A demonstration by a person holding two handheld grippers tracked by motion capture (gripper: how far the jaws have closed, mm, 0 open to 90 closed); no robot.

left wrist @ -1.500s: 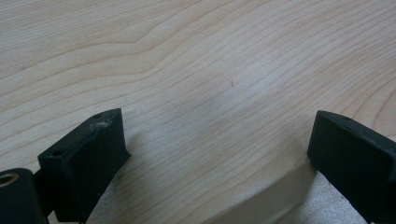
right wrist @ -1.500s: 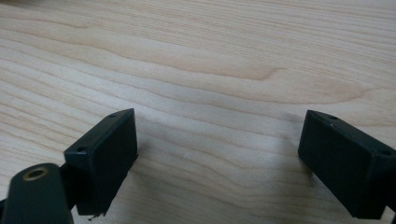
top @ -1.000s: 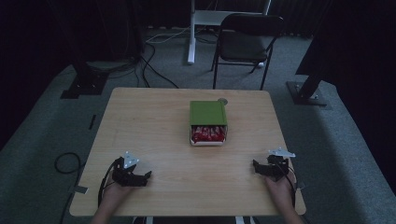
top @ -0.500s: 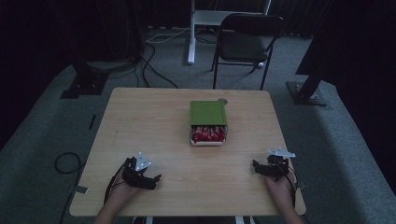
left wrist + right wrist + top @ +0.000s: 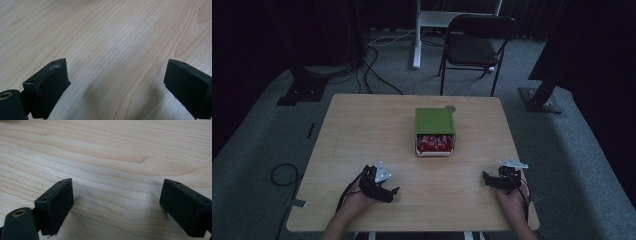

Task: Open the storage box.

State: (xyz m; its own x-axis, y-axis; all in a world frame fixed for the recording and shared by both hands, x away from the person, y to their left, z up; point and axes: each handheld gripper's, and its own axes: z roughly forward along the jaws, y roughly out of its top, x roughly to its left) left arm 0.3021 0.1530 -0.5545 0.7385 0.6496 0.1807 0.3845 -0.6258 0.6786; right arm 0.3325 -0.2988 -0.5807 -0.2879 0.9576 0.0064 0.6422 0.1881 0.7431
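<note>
Dim room, dark floor, and a pale wooden table in front of you, with a folding chair beyond its far edge. Near the middle of the table sits a box with a green lid; the lid is pushed toward the far side, so a strip of red packets shows at the box's near end. A small round object, too small to identify, lies just beyond the box's far right corner.

Your left gripper rests low on the table, well short of the box and to its left. Your right gripper sits near the table edge, well short of the box and to its right. Both have their jaws spread wide with nothing between them; each gripper view looks onto bare wood grain.

Risks from here, as a judgement: the box looks light, so a one-sided push on the lid could slide the whole box toward the far edge or knock the round object. Steady the box with one gripper first. Coming in too low could scrape a jaw tip on the wood; closing too deep could crush the packets.
</note>
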